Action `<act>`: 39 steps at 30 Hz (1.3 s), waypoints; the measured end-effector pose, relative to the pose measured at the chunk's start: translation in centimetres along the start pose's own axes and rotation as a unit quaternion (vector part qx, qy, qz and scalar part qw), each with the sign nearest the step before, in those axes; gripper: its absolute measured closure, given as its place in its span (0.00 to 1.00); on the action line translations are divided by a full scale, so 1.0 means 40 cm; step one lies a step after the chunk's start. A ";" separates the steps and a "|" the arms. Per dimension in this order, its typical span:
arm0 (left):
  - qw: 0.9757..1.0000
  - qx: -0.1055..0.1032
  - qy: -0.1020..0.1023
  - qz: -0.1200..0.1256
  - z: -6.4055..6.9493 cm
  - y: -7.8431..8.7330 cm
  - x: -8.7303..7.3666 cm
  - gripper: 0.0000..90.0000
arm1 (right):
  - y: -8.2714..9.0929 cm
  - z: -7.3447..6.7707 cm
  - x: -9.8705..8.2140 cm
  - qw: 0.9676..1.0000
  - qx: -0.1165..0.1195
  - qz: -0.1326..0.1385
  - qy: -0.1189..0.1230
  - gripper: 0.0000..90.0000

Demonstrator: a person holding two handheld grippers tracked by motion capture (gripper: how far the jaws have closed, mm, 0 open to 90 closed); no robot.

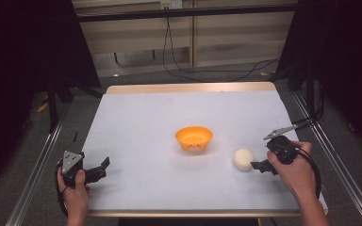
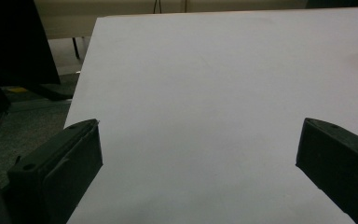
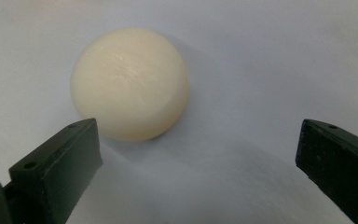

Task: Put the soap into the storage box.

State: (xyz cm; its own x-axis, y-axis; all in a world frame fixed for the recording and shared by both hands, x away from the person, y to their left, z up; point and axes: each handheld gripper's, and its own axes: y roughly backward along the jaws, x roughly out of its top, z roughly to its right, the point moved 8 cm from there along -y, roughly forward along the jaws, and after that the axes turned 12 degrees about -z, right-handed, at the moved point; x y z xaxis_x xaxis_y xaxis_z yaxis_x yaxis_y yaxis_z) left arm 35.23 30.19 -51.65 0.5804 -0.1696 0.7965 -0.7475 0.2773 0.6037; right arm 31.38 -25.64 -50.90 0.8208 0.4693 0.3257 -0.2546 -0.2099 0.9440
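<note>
Right tongs (image 3: 198, 158) are gaping just beside the cream ball (image 3: 129, 83); left tongs (image 2: 198, 158) are gaping over the bare counter (image 2: 214, 93); an orange bowl (image 1: 193, 138) is sitting mid-counter.

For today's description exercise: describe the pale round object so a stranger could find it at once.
On the white table, look right of the orange bowl, toward the person's edge. There sits a cream ball, just ahead of the right gripper. It alone is pale, smooth and round.

no readable text, labels or numbers
</note>
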 end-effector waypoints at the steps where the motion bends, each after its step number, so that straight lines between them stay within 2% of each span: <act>1: 1.000 0.000 0.000 0.000 0.000 0.000 0.000 0.00 | -0.004 -0.008 0.007 1.000 0.003 0.000 0.000 0.00; 12: 1.000 -0.002 0.002 -0.001 0.000 -0.001 0.000 0.00 | -0.029 -0.051 0.038 1.000 0.024 -0.011 0.016 0.01; 16: 1.000 -0.004 0.000 -0.001 0.000 0.000 0.000 0.00 | -0.036 -0.059 0.046 0.999 0.025 -0.013 0.023 0.02; 21: 1.000 -0.006 0.002 0.001 0.001 0.000 0.000 0.00 | -0.040 -0.066 0.054 0.999 0.028 -0.015 0.020 0.05; 24: 1.000 -0.006 0.004 -0.001 0.000 -0.001 0.000 0.00 | -0.055 -0.068 0.058 0.999 0.027 -0.027 0.020 0.10; 30: 1.000 -0.003 0.002 0.000 0.001 -0.001 0.000 0.00 | -0.066 -0.082 0.072 0.999 0.027 -0.028 0.022 0.18; 33: 1.000 -0.002 0.002 0.000 0.001 -0.001 0.000 0.00 | -0.080 -0.088 0.075 0.999 0.016 -0.039 0.026 0.23; 36: 1.000 -0.002 0.002 0.000 0.001 -0.001 0.000 0.00 | -0.086 -0.087 0.072 0.999 0.012 -0.045 0.022 0.25; 39: 1.000 -0.004 0.002 0.000 0.001 -0.001 0.000 0.00 | -0.089 -0.087 0.071 0.999 0.019 -0.041 0.018 0.27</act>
State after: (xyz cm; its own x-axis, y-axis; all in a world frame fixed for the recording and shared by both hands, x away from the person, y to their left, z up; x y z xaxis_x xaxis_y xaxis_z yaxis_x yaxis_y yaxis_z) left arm 35.25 30.13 -51.67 0.5814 -0.1658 0.7966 -0.7450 0.2851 0.6031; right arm 32.85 -20.57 -53.15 0.8184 0.5173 0.2501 -0.1675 -0.2016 0.9650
